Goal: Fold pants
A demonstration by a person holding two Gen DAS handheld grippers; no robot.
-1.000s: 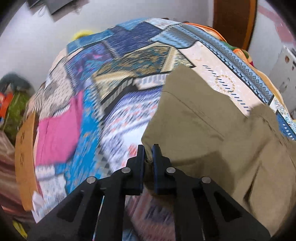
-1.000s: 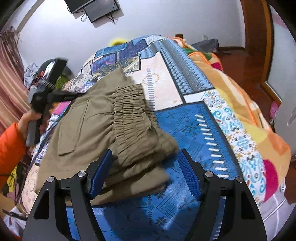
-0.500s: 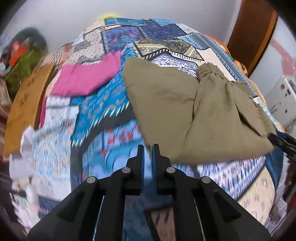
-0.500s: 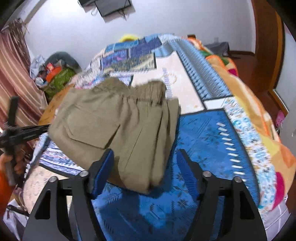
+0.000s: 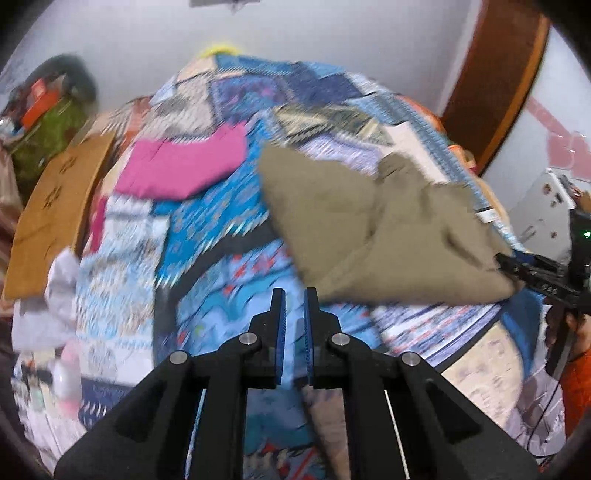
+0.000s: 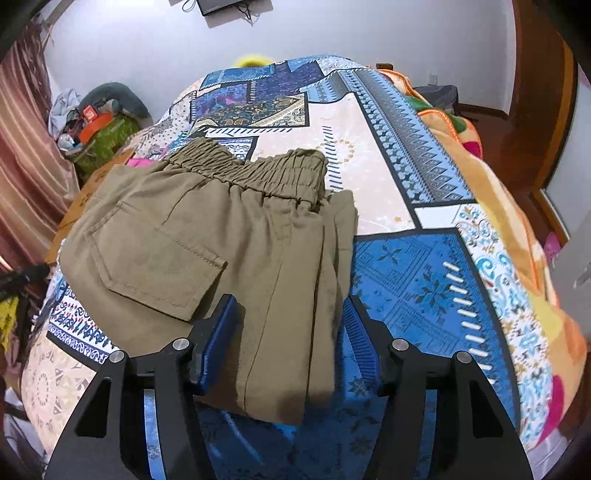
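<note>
Right gripper [image 6: 288, 328]: ribbed blue pads on black fingers, jaws apart and just been closing, straddling the near folded edge of the pants [image 6: 229, 236]; whether the pads press the cloth, cannot tell. Left gripper [image 5: 294, 314]: jaws nearly together, nothing between them, hovering over the bedspread just short of the pants' corner.

Pants: olive-khaki woven cotton, folded in layers, gathered elastic waistband at the far end, stitched patch pocket [image 6: 155, 258] on top.

They lie on a patchwork bedspread [image 6: 417, 280], blue and cream geometric print. Pink cloth [image 5: 184, 170] further off. Orange blanket [image 6: 532, 266] along the bed's right side. Pale wall [image 6: 332, 29], wooden door frame.
</note>
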